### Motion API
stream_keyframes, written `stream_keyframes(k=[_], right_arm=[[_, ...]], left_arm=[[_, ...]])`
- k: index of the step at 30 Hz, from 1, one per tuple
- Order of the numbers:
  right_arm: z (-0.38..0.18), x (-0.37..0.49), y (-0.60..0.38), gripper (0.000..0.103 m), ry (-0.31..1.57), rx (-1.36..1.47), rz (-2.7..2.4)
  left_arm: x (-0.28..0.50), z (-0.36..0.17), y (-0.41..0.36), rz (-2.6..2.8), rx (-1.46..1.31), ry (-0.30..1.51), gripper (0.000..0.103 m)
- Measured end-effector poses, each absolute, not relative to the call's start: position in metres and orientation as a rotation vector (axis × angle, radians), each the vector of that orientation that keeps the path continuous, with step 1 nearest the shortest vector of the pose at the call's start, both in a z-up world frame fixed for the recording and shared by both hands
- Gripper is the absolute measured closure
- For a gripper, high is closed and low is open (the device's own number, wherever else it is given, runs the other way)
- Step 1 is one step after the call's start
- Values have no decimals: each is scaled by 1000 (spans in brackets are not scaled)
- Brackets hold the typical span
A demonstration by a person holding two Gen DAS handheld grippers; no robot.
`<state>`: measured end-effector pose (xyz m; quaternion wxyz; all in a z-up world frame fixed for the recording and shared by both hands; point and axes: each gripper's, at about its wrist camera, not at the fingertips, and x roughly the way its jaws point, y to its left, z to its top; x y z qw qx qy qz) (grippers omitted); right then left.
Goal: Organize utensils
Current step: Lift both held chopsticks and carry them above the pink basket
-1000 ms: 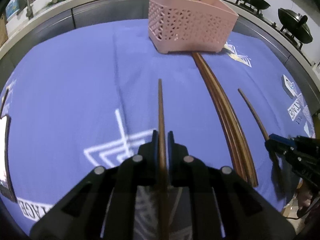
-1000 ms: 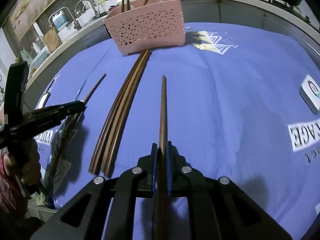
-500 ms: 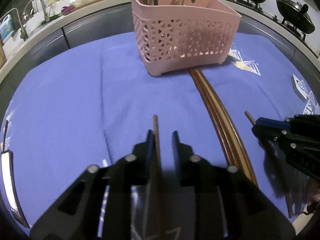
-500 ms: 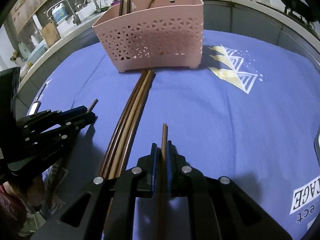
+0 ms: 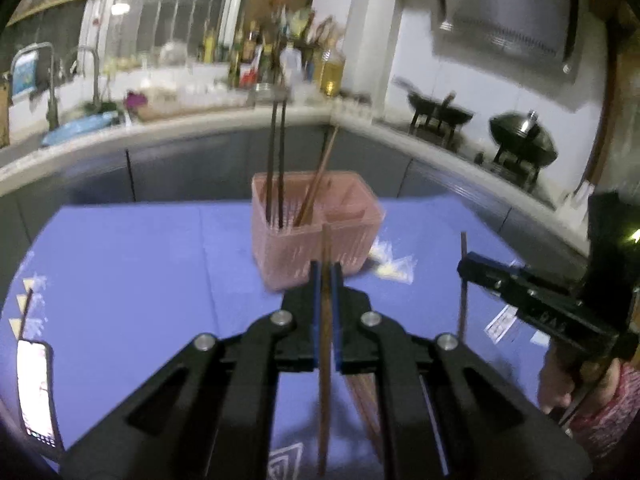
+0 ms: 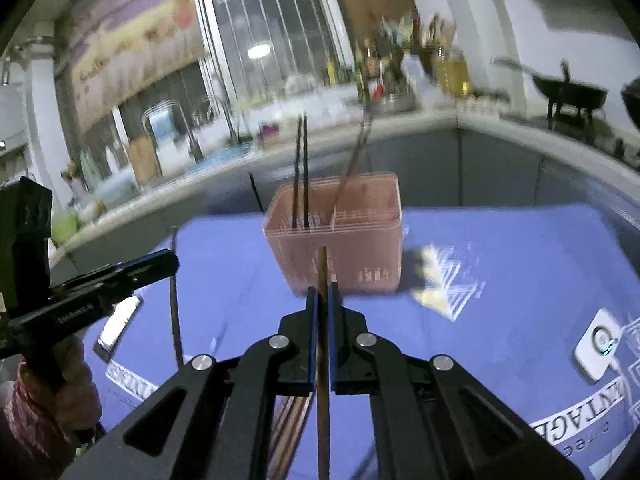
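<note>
Basket (image 5: pixel 316 236) blurred (chopstick (image 5: pixel 325 320) overlaps).

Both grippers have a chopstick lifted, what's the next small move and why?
Probably carry both forward and up until the tips clear the pink basket's rim. The left gripper and right gripper are each shut on a chopstick, tips still short of the rim. Three chopsticks already stand in the basket's left compartment; the right looks free.
</note>
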<state>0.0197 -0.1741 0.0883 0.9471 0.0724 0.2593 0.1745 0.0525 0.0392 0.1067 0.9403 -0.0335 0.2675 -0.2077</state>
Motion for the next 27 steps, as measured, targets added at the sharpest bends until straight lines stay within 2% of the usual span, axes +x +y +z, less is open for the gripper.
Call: stream_keyframes(k=[7,17,22,27], right_arm=[[97,7,-167,98,473,111,344],[92,12,-160,98,534,122,345],[129,26,-163,98,446,160,360],[187,59,-156,98,299,163,346]], left_arm=[[40,121,31,-416,-41,484,99],[48,127,38,-418,-73,500,99],[68,159,56,-416,-170,455,99],[87,213,61,-391,-223,326,99]])
